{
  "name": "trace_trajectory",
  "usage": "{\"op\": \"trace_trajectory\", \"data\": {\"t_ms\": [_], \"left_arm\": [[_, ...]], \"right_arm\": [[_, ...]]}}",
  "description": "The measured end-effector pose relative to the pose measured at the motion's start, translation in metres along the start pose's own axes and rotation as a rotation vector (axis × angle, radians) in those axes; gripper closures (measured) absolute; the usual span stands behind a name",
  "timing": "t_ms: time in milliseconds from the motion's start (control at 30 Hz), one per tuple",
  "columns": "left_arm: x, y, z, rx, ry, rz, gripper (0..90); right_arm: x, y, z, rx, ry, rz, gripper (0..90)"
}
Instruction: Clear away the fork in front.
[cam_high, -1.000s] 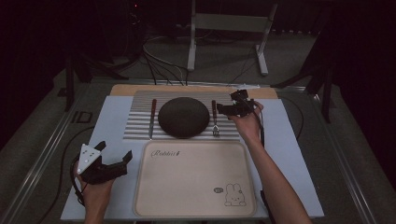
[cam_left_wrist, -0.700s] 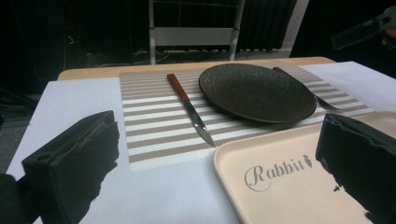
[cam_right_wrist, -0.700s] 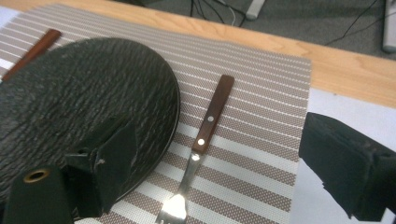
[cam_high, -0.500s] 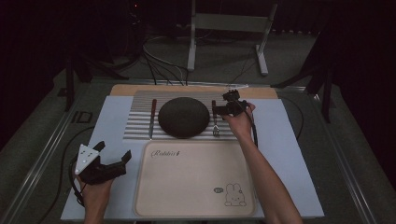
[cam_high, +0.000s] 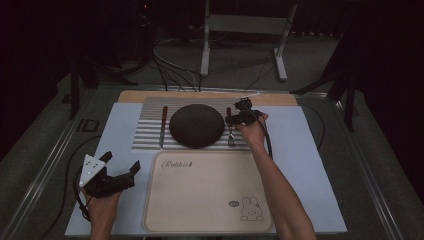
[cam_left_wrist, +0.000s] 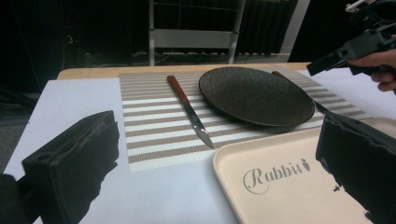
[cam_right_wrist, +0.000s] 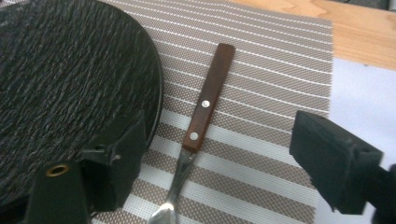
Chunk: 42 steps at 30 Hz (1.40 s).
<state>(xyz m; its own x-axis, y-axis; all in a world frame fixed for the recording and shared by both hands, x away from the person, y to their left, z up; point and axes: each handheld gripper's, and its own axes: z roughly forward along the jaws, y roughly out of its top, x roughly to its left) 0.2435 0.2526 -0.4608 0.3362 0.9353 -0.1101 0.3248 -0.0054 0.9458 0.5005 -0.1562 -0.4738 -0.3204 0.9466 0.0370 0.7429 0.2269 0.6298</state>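
1. The left gripper (cam_high: 129, 172) waits at the table's 7 o'clock, jaws spread and empty, beside the cream rabbit-print tray (cam_high: 200, 220).
2. The right gripper (cam_high: 234, 120) hovers at 1 o'clock, jaws spread astride the wooden-handled steel fork (cam_right_wrist: 206, 108), which lies on the striped woven placemat (cam_right_wrist: 261, 70), just right of the round black textured plate (cam_right_wrist: 60, 79).
3. Likely step: grasping the fork. Next: lower and close on the handle.
4. The left gripper view alone shows the wooden-handled knife (cam_left_wrist: 189, 110) clearly.
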Motion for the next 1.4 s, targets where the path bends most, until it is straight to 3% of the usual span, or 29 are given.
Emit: {"op": "trace_trajectory", "data": {"t_ms": [367, 600, 767, 800, 833, 867, 933, 1100, 1233, 1333, 1400], "left_arm": [[0.002, 0.000, -0.001, -0.007, -0.004, -0.016, 0.1], [0.003, 0.000, -0.002, -0.012, -0.005, -0.024, 0.1], [0.004, 0.000, -0.002, -0.012, -0.005, -0.024, 0.1], [0.004, 0.000, -0.002, -0.011, -0.005, -0.022, 0.1], [0.004, 0.000, -0.002, -0.011, -0.005, -0.022, 0.1], [0.003, 0.000, -0.002, -0.012, -0.005, -0.021, 0.1], [0.003, 0.000, -0.002, -0.009, -0.004, -0.016, 0.1], [0.001, 0.000, -0.002, -0.004, -0.003, -0.011, 0.1], [0.001, -0.001, 0.000, 0.003, -0.003, -0.004, 0.1], [0.001, -0.001, 0.000, 0.004, -0.003, -0.004, 0.1], [0.001, -0.001, 0.000, 0.005, -0.004, -0.002, 0.1]], "right_arm": [[0.006, -0.001, 0.024, 0.058, -0.013, 0.025, 41.1], [0.005, -0.002, 0.036, 0.097, 0.018, 0.086, 61.0], [0.009, -0.003, 0.040, 0.112, -0.008, 0.065, 70.7], [0.011, -0.003, 0.039, 0.127, -0.026, 0.038, 75.1], [0.011, -0.003, 0.039, 0.127, -0.026, 0.038, 75.1], [0.014, -0.004, 0.038, 0.148, -0.044, -0.013, 76.6], [0.015, -0.004, 0.035, 0.172, -0.051, -0.032, 76.9], [0.012, -0.006, 0.033, 0.197, -0.027, -0.019, 76.4], [0.009, -0.005, 0.031, 0.218, 0.011, 0.025, 72.5], [0.010, -0.007, 0.030, 0.213, -0.008, -0.023, 77.4], [0.009, -0.008, 0.029, 0.209, 0.002, -0.025, 77.5]]}}
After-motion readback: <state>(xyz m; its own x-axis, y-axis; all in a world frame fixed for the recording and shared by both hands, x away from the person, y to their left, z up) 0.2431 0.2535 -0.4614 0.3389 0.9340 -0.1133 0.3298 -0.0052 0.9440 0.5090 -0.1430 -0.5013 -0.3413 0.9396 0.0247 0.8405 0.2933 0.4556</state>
